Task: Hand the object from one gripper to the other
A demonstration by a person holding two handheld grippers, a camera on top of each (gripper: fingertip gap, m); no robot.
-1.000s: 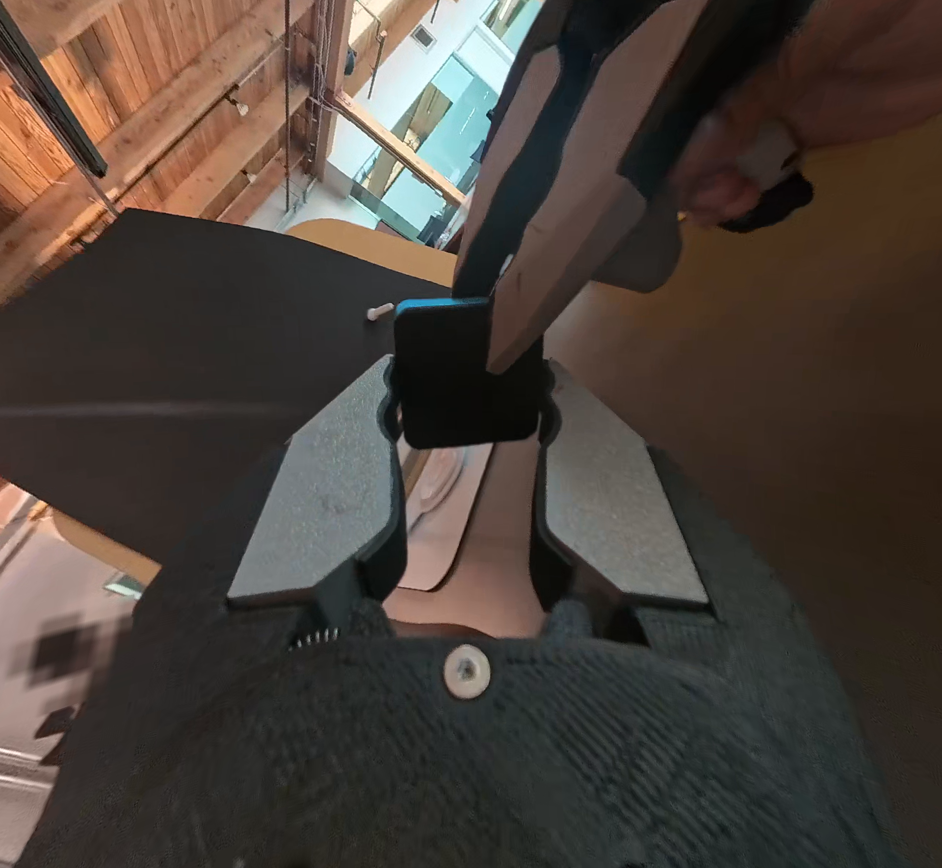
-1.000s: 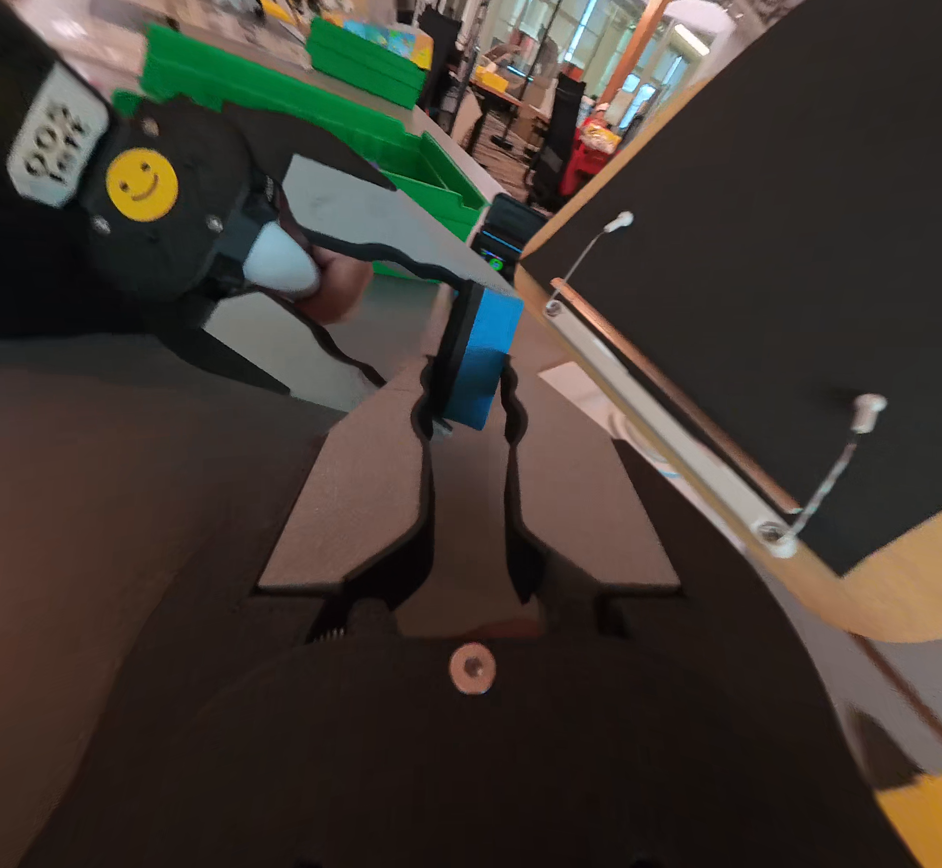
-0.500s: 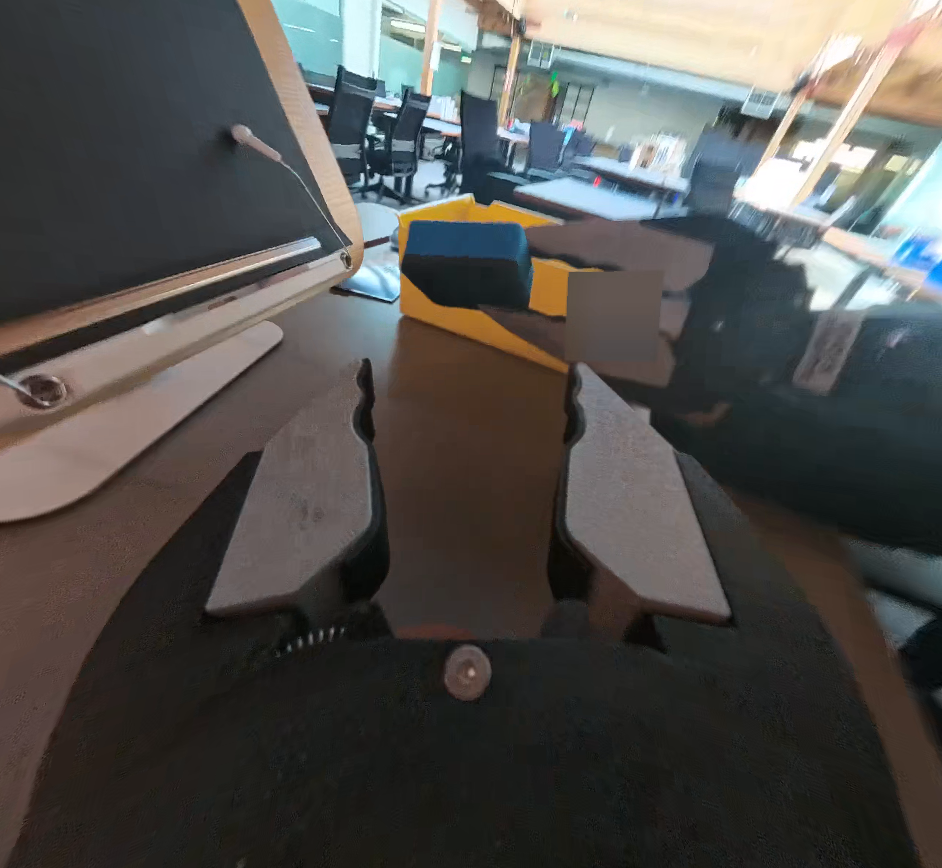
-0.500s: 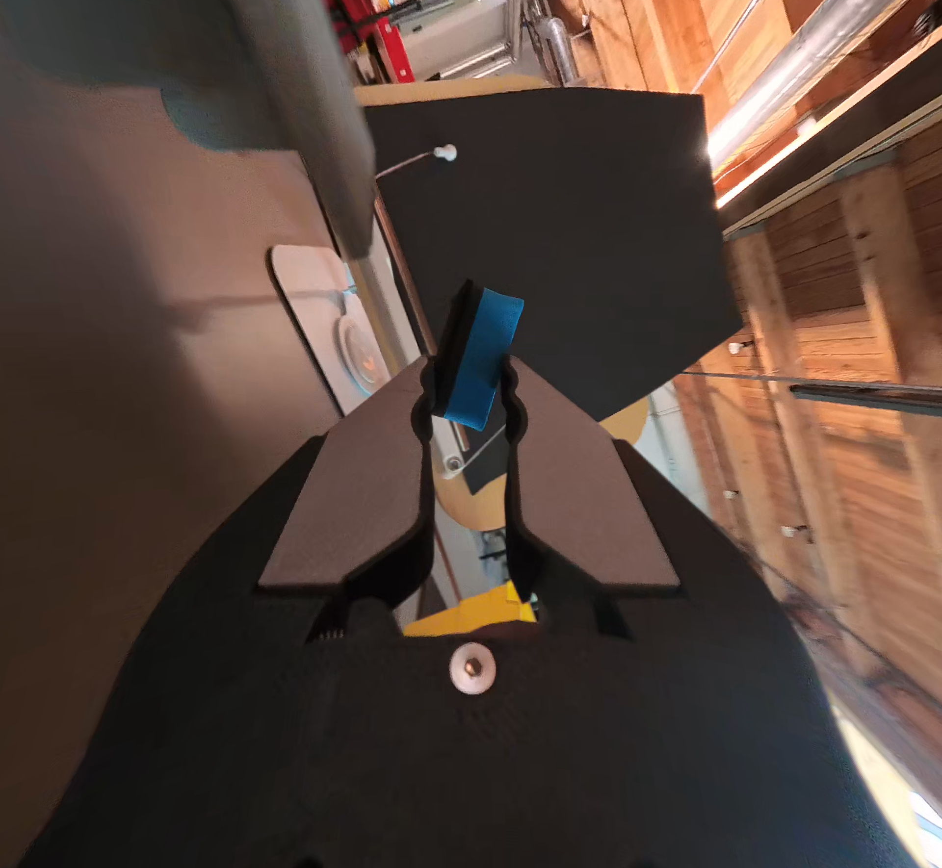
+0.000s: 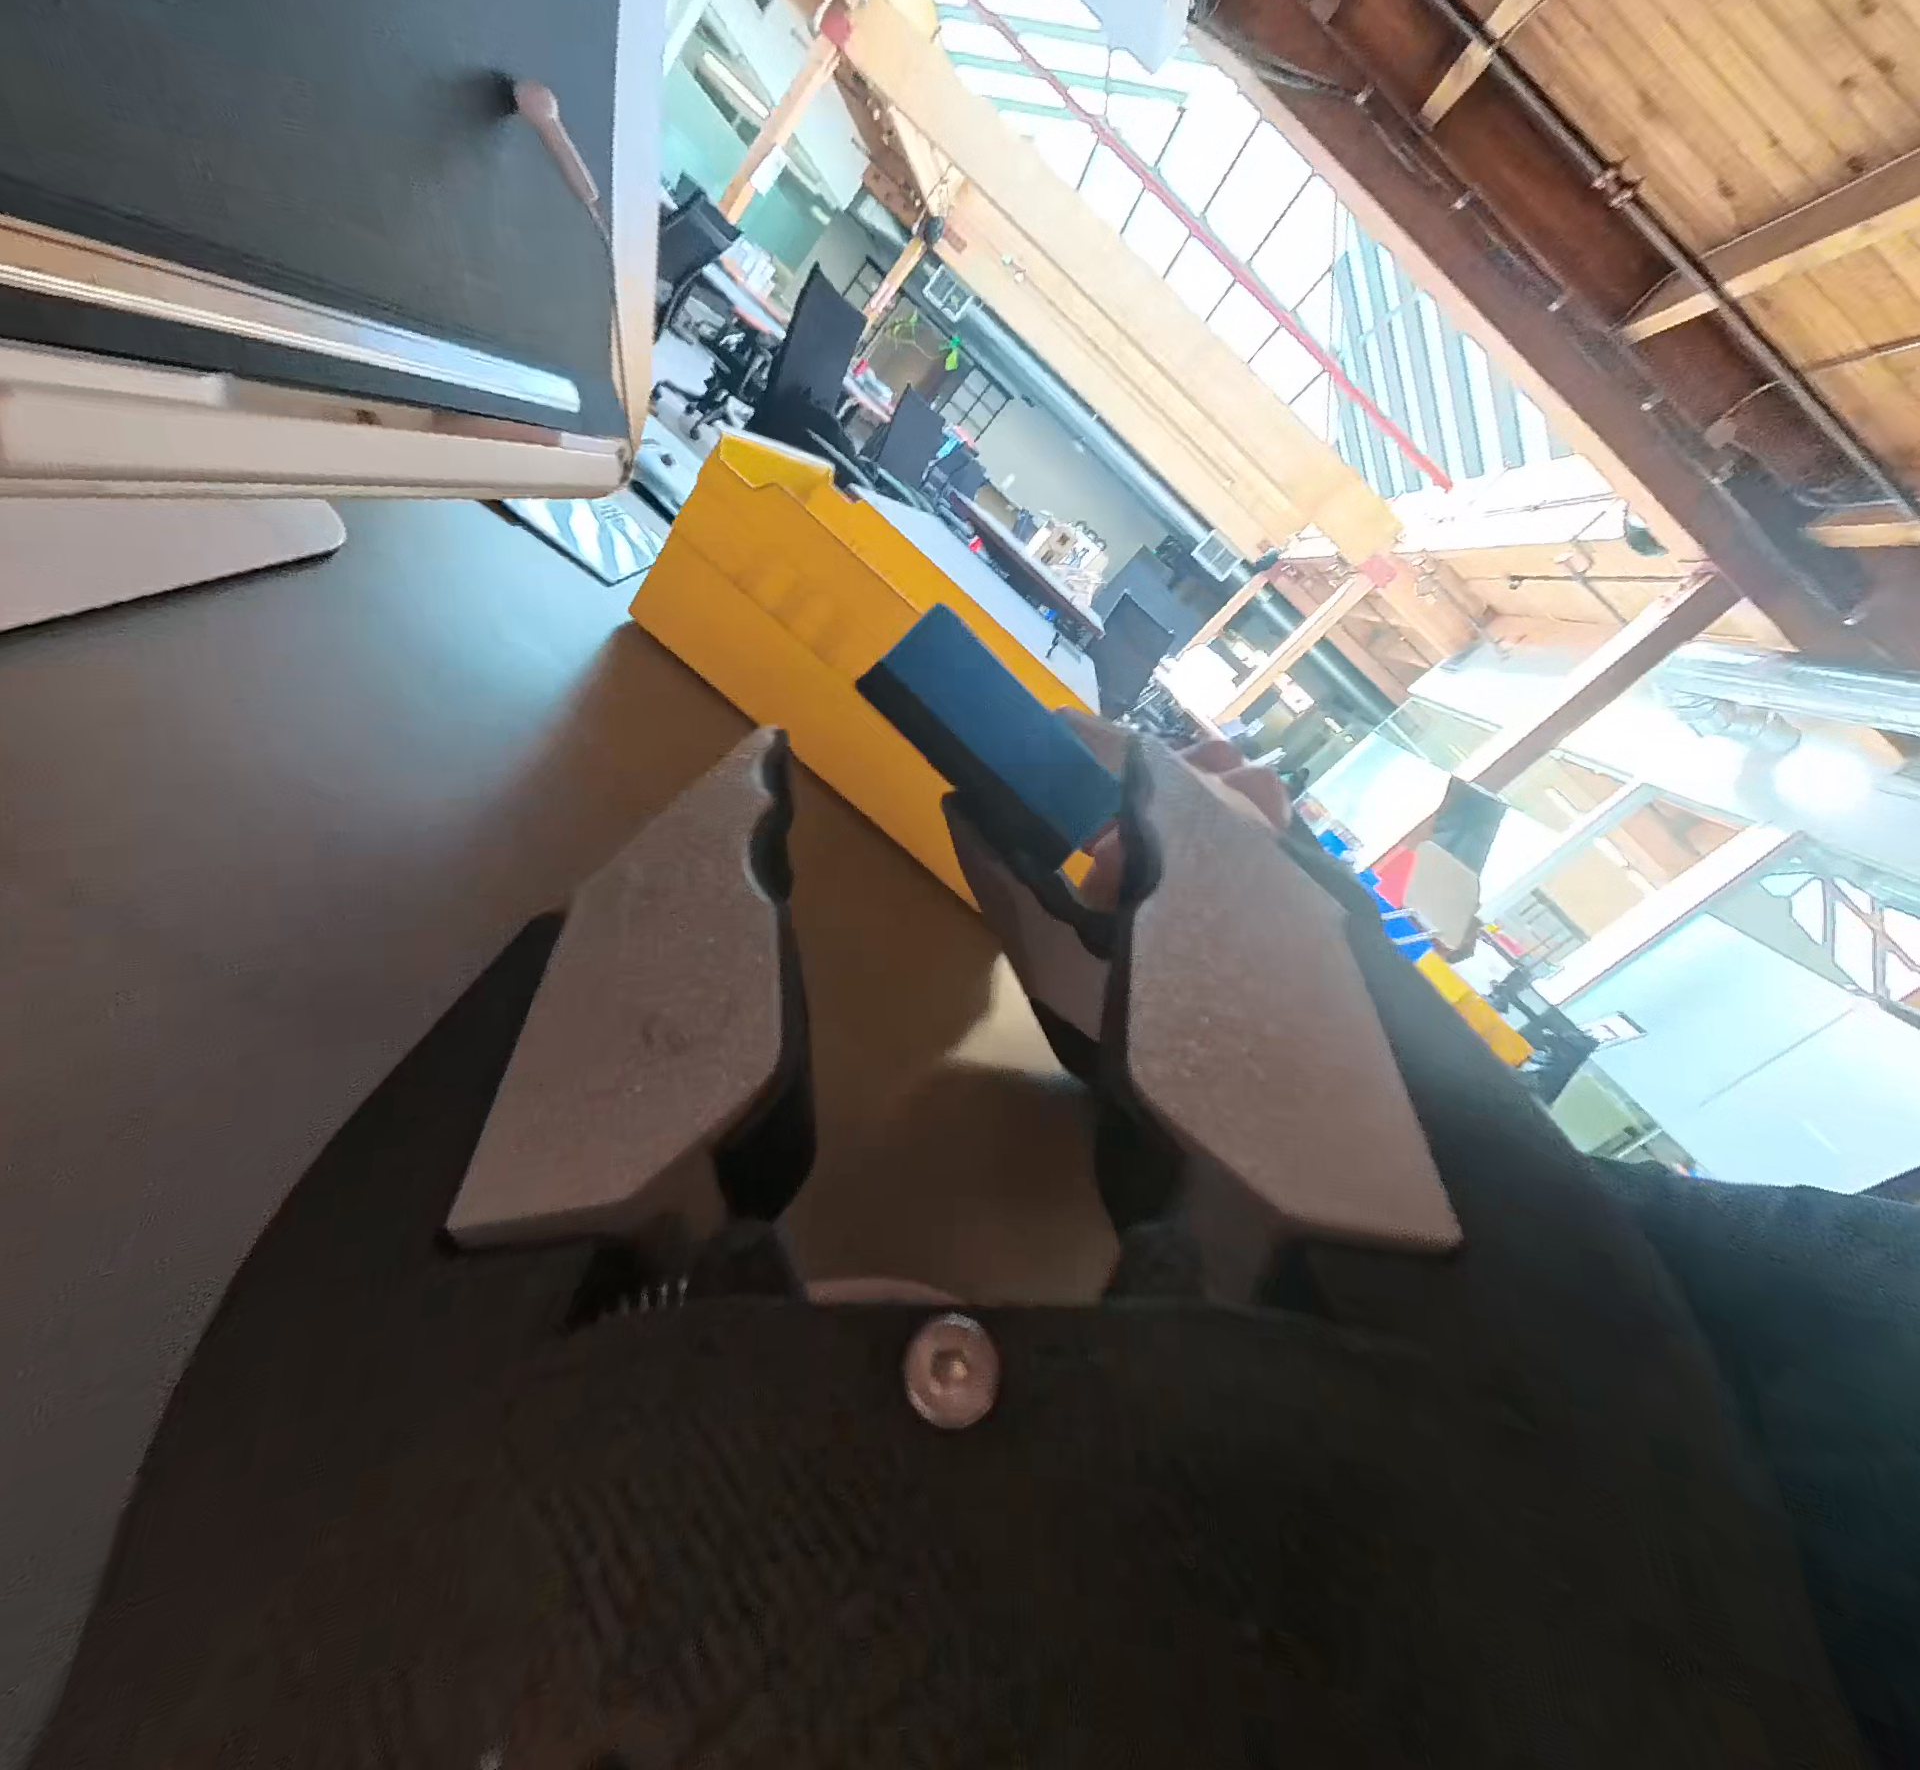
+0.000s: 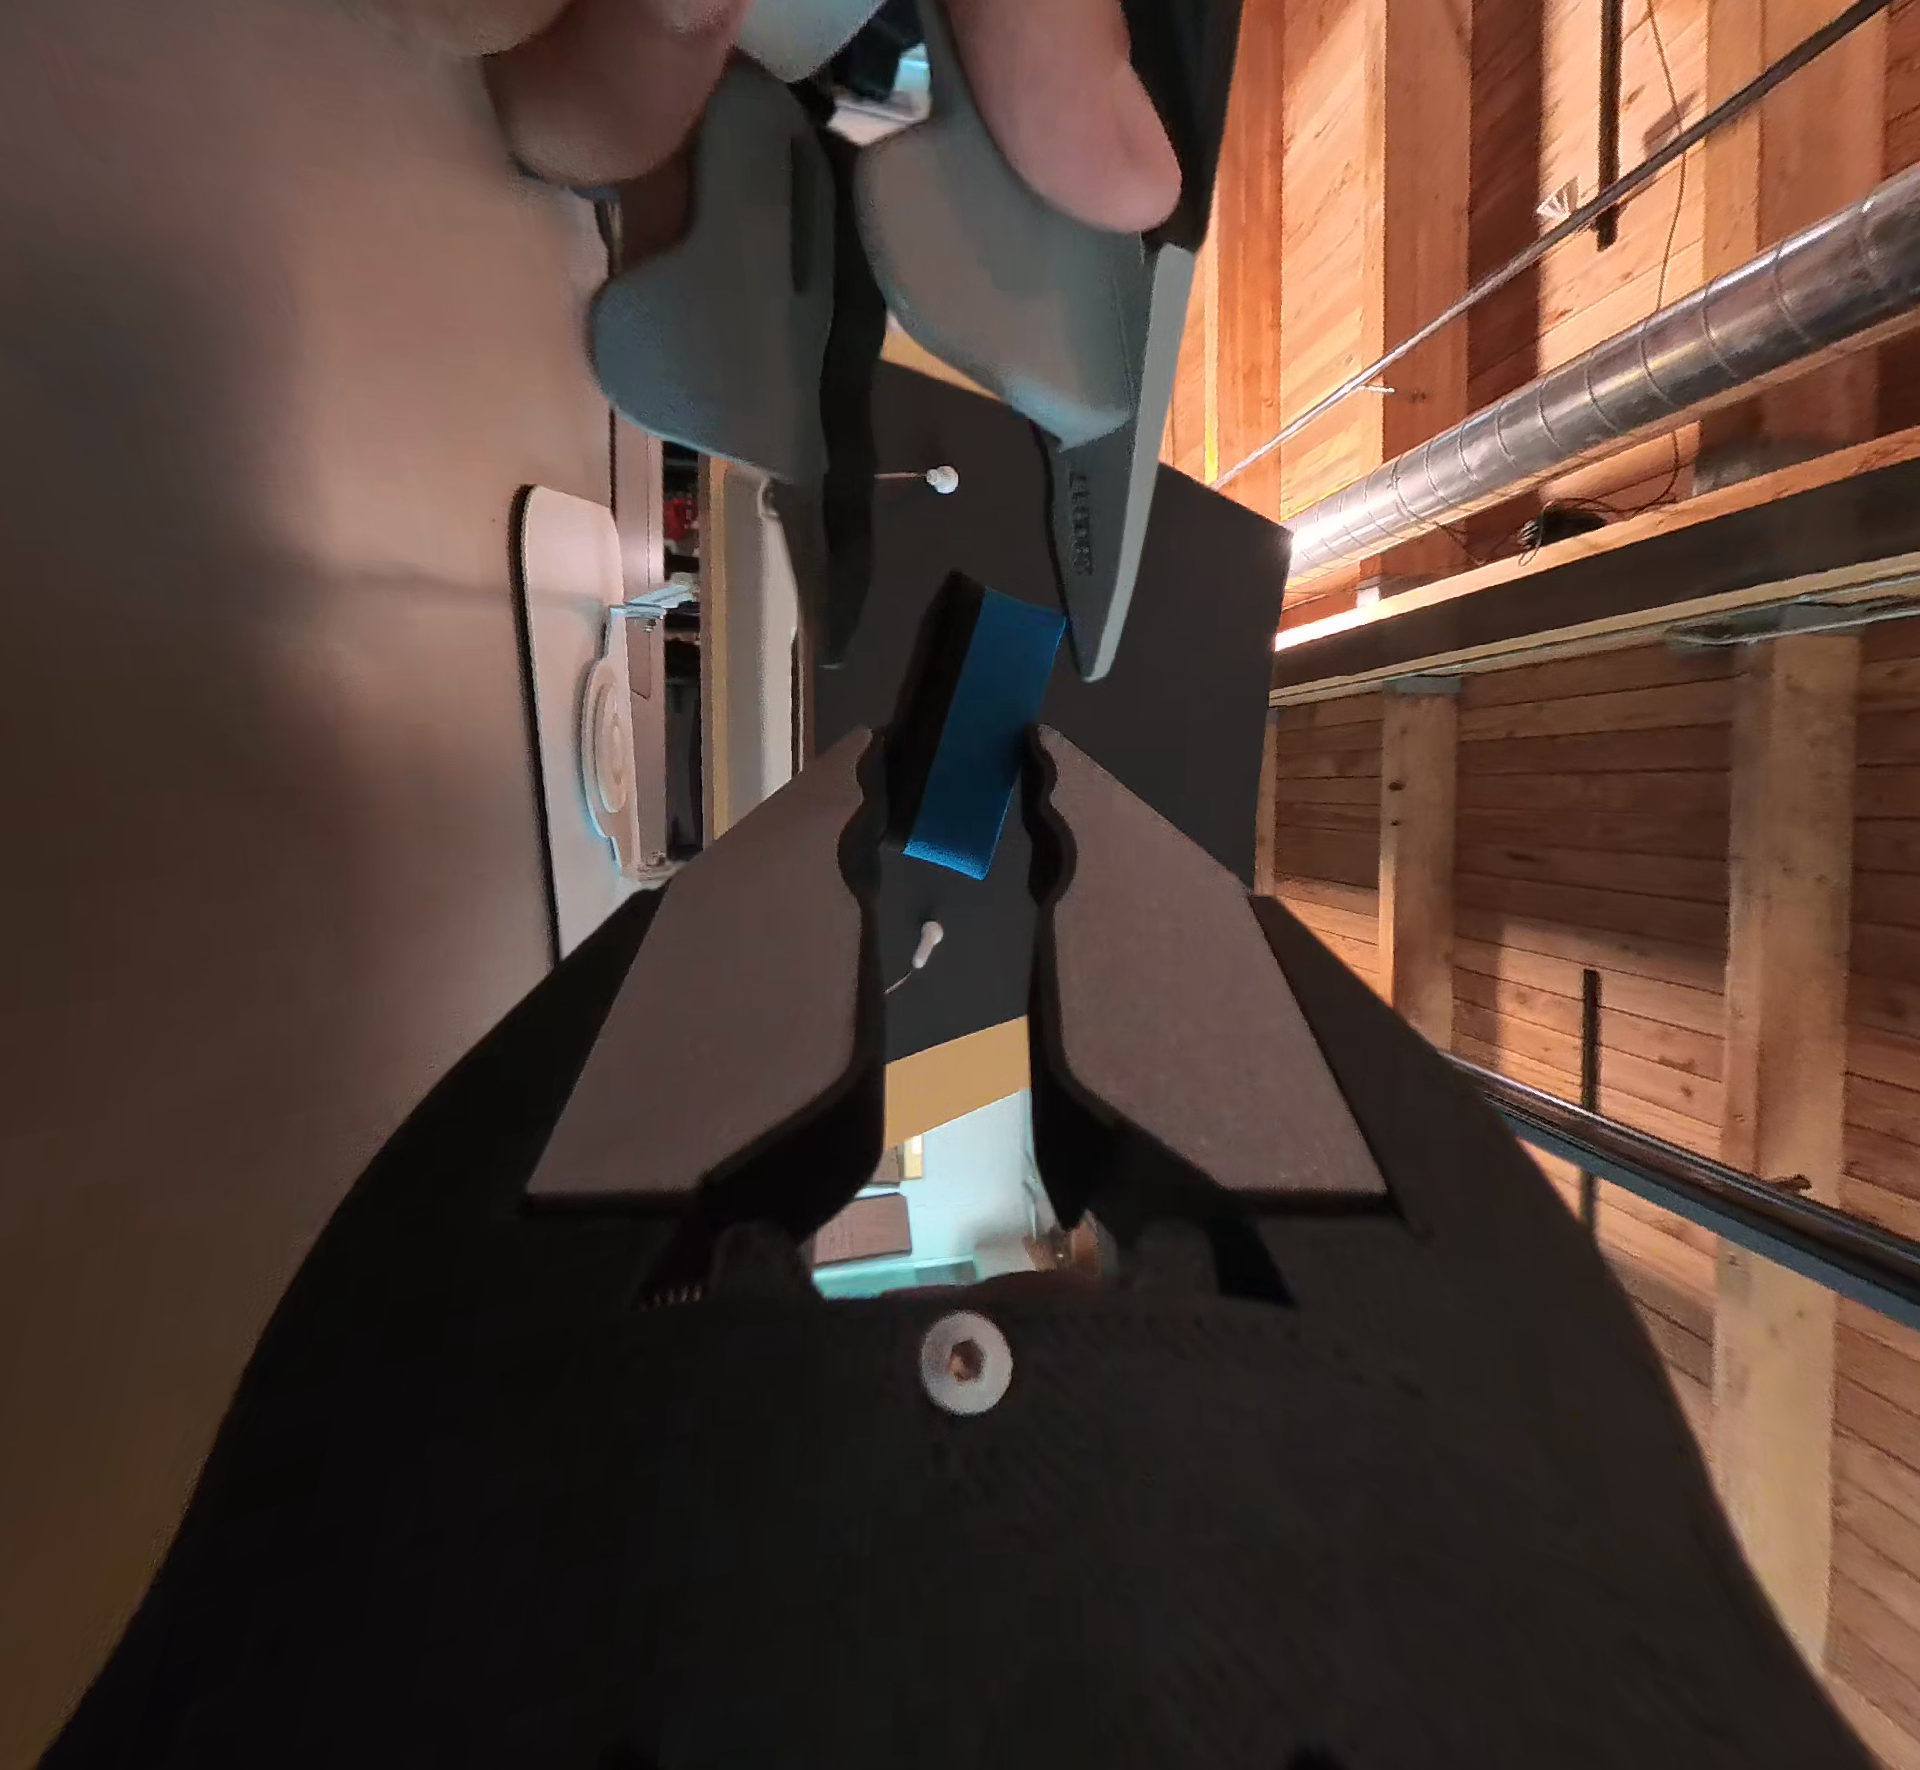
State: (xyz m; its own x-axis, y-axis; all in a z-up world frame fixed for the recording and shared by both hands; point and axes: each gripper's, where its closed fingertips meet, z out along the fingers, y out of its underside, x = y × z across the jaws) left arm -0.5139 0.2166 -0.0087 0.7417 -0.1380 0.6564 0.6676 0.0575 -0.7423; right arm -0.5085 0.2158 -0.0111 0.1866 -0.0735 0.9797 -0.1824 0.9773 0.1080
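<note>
The object is a small block, blue on one face and black on the other. My right gripper (image 6: 951, 764) is shut on the block (image 6: 987, 723) and holds it in the air. In the left wrist view the block (image 5: 997, 733) sits between the tips of my left gripper (image 5: 951, 785), close to its right finger. My left gripper is open and its pads are apart from the block. The right gripper's fingers (image 5: 1039, 931) reach in from below right. In the right wrist view the left gripper's fingers (image 6: 1018, 318) straddle the block's far end, with a hand on them.
A yellow bin (image 5: 790, 619) stands on the brown table (image 5: 260, 785) just beyond the grippers. A black board (image 5: 312, 110) on a white stand (image 5: 156, 557) is at the left. It also shows in the right wrist view (image 6: 1174, 681) behind the block.
A second ago both grippers held the block. My left gripper let go and backed off. Now its open fingers are around the block again. My right gripper has kept its grip throughout.
</note>
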